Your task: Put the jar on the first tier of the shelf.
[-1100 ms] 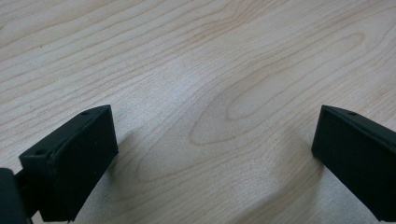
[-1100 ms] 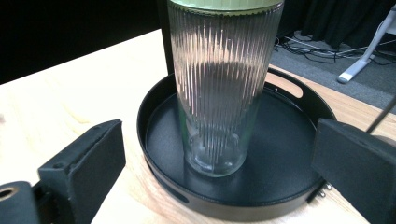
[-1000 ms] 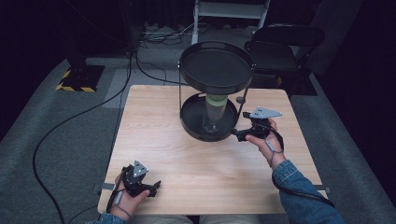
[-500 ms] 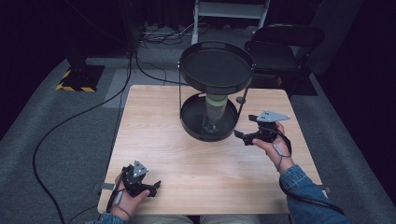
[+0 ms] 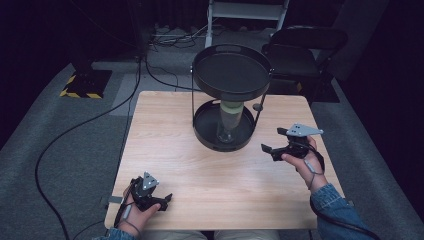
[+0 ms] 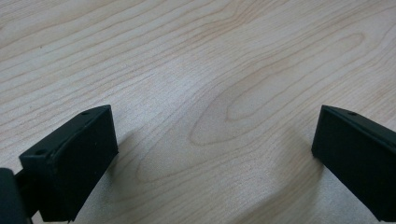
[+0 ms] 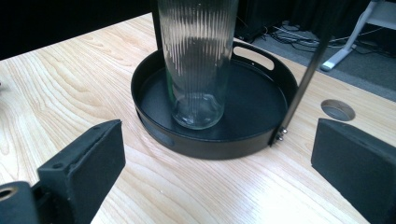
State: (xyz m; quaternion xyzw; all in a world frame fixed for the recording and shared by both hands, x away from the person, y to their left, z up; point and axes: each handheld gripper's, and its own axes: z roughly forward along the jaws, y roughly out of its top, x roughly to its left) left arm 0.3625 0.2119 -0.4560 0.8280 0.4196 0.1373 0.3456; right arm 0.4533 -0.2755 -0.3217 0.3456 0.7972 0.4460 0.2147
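A black two-tier tray stand rises at the far middle of the wooden table (image 5: 165, 130). Its upper tray (image 5: 232, 75) holds nothing that I can see. On the lower tray (image 5: 206, 131) stands a ribbed clear glass (image 5: 229, 122), upright. My right gripper (image 5: 272, 142) hovers to the right of the lower tray, open and holding nothing. In the right gripper view the glass (image 7: 198, 60) and lower tray (image 7: 261, 98) lie ahead of the right gripper (image 7: 215, 163). My left gripper (image 5: 165, 201) rests near the front left edge. In the left gripper view the left gripper (image 6: 210, 154) is open over bare wood.
One of the stand's thin rods (image 7: 303, 79) rises at the tray's right side, with a round hole (image 7: 338, 109) in the tabletop beyond it. A black chair (image 5: 305, 50) stands behind the table. Cables (image 5: 75, 135) run over the grey floor at the left.
My right gripper has drawn back from the lower tray, a little to the right and toward the person. The left gripper has stayed put.
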